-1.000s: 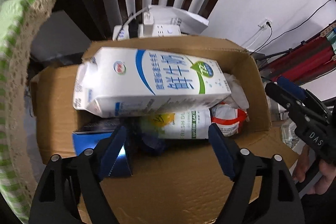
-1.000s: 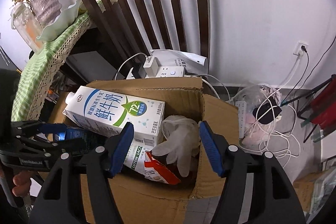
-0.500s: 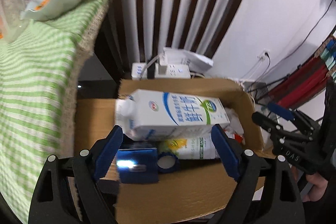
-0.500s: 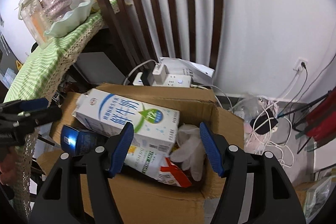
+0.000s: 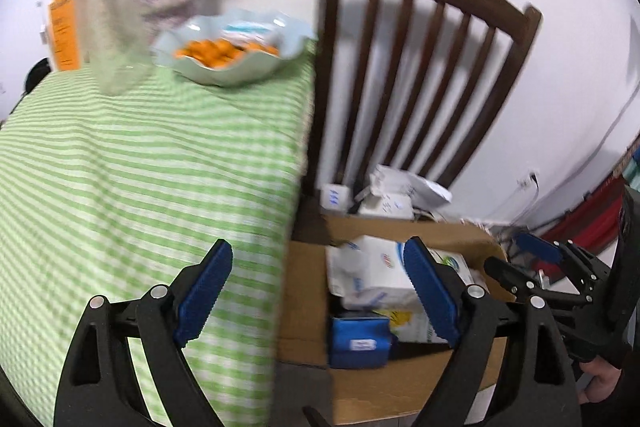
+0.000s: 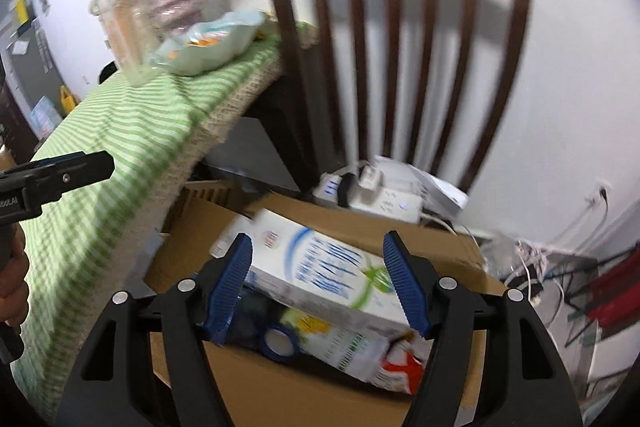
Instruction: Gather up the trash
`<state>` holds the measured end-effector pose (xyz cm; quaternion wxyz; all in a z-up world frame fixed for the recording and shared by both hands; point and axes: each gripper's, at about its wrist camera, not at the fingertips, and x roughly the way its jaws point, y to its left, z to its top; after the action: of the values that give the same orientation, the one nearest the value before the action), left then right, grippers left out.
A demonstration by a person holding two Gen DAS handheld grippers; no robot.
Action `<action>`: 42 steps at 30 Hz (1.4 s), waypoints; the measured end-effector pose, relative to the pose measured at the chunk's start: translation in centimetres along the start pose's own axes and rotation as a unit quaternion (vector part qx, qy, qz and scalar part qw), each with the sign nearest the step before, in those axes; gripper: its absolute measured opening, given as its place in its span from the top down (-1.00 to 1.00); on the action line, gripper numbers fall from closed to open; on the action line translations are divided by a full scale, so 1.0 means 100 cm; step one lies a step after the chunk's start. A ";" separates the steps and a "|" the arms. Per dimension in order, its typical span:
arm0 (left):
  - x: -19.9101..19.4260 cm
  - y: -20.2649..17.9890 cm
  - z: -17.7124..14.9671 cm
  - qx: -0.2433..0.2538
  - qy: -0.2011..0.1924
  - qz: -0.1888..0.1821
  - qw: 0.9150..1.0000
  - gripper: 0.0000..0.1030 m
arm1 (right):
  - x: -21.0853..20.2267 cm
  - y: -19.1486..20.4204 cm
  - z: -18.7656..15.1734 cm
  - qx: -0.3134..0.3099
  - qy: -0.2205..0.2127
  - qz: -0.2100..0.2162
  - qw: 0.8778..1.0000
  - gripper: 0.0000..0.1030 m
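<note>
Both grippers, left (image 5: 318,291) and right (image 6: 318,285), wide and empty above milk carton (image 6: 320,267) lengthwise across cardboard box (image 6: 256,379), spout end toward table (image 6: 100,167).

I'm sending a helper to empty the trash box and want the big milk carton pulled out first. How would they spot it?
Find the dark wooden chair against the white wall; an open cardboard box sits in front of it, beside the table's green striped cloth. The milk carton lies on its side on top of the pile. It is the largest item there, white with blue lettering and a green mark.
</note>
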<state>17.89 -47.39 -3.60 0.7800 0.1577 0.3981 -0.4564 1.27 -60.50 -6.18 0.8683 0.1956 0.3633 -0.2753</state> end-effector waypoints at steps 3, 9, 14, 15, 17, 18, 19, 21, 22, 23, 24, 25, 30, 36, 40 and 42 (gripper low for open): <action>-0.014 0.021 0.006 -0.018 -0.016 0.011 1.000 -0.64 | 0.003 0.022 0.010 -0.018 -0.007 0.011 1.000 -0.29; -0.040 0.061 0.011 -0.045 -0.051 0.038 0.997 -0.65 | 0.009 0.061 0.027 -0.050 -0.016 0.030 0.998 -0.29; -0.059 0.089 0.013 -0.064 -0.072 0.049 0.994 -0.66 | 0.010 0.086 0.038 -0.068 -0.024 0.037 0.997 -0.29; -0.064 0.095 0.013 -0.067 -0.079 0.053 0.993 -0.66 | 0.010 0.092 0.040 -0.072 -0.026 0.039 0.996 -0.30; -0.072 0.104 0.012 -0.072 -0.086 0.059 0.992 -0.67 | 0.009 0.103 0.043 -0.077 -0.031 0.042 0.996 -0.29; -0.076 0.108 0.012 -0.075 -0.090 0.062 0.991 -0.67 | 0.009 0.108 0.044 -0.080 -0.034 0.046 0.995 -0.30; -0.082 0.114 0.011 -0.078 -0.096 0.065 0.990 -0.67 | 0.009 0.113 0.045 -0.083 -0.037 0.049 0.995 -0.30; -0.091 0.124 0.009 -0.081 -0.106 0.073 0.988 -0.69 | 0.008 0.125 0.047 -0.091 -0.044 0.056 0.993 -0.30; -0.096 0.129 0.007 -0.082 -0.112 0.080 0.987 -0.71 | 0.007 0.131 0.047 -0.093 -0.047 0.059 0.993 -0.30; -0.102 0.133 0.005 -0.084 -0.118 0.087 0.986 -0.72 | 0.007 0.137 0.048 -0.096 -0.051 0.063 0.992 -0.30; -0.106 0.137 0.003 -0.085 -0.124 0.093 0.984 -0.72 | 0.006 0.144 0.049 -0.098 -0.054 0.068 0.991 -0.30; -0.114 0.145 0.000 -0.087 -0.132 0.100 0.982 -0.72 | 0.005 0.150 0.049 -0.099 -0.058 0.073 0.991 -0.30; -0.143 0.178 -0.012 -0.106 -0.159 0.130 0.973 -0.75 | 0.001 0.187 0.055 -0.118 -0.071 0.096 0.986 -0.34; -0.164 0.223 -0.028 -0.142 -0.169 0.167 0.961 -0.76 | 0.003 0.236 0.057 -0.147 -0.076 0.118 0.979 -0.38; -0.183 0.253 -0.040 -0.170 -0.180 0.183 0.951 -0.76 | 0.006 0.263 0.059 -0.161 -0.077 0.131 0.975 -0.38; -0.193 0.268 -0.047 -0.182 -0.186 0.197 0.945 -0.76 | 0.009 0.278 0.060 -0.168 -0.077 0.138 0.973 -0.38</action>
<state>32.94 -18.94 5.07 0.9297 0.0005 0.2836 -0.2348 22.18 -42.56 1.04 0.9436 0.0730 0.3063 -0.1022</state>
